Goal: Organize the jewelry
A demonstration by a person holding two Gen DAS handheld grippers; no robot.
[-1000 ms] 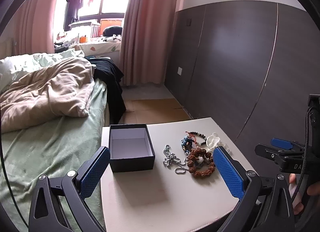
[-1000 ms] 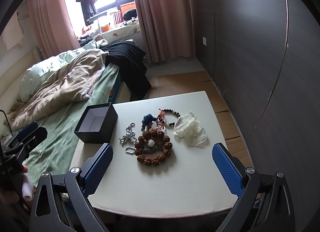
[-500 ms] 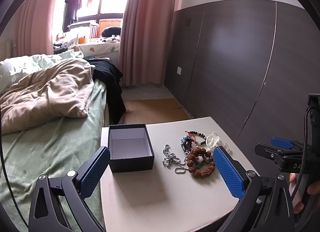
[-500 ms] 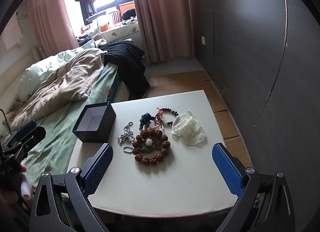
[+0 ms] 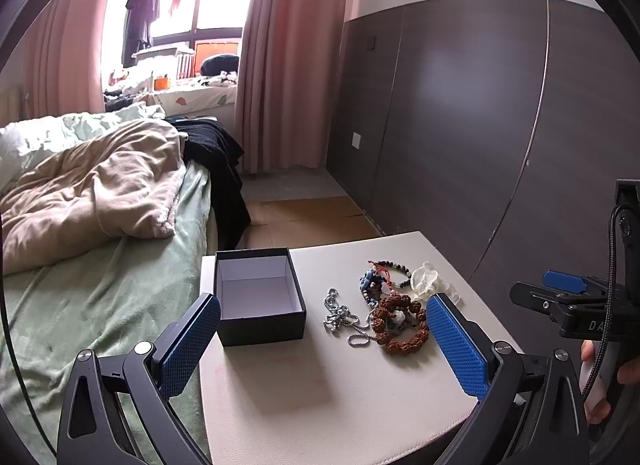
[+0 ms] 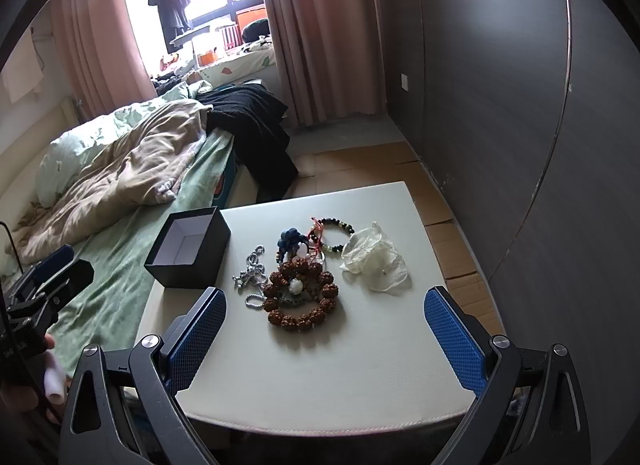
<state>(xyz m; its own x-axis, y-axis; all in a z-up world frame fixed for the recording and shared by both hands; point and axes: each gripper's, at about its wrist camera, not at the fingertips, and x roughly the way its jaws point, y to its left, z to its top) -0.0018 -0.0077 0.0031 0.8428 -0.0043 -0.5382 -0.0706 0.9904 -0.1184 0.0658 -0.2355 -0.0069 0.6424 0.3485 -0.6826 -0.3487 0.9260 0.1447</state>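
Jewelry pile (image 6: pixel 298 271) on white worktop (image 6: pixel 340 361), ahead of right tool (image 6: pixel 324 339), between its spread fingers: brown bead bracelet (image 6: pixel 302 297) nearest, silver chain (image 6: pixel 250 273) left of it, dark bead bracelet (image 6: pixel 334 235) and crumpled clear bag (image 6: pixel 376 261) beyond right. Open black box (image 5: pixel 258 297) just ahead of left tool (image 5: pixel 324 349), left of pile. Both tools wide open, holding nothing. Bed (image 5: pixel 92 265) far left.

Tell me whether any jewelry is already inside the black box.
No. The black box shows only its bare pale lining, while the brown bead bracelet and silver chain lie beside it on the table.
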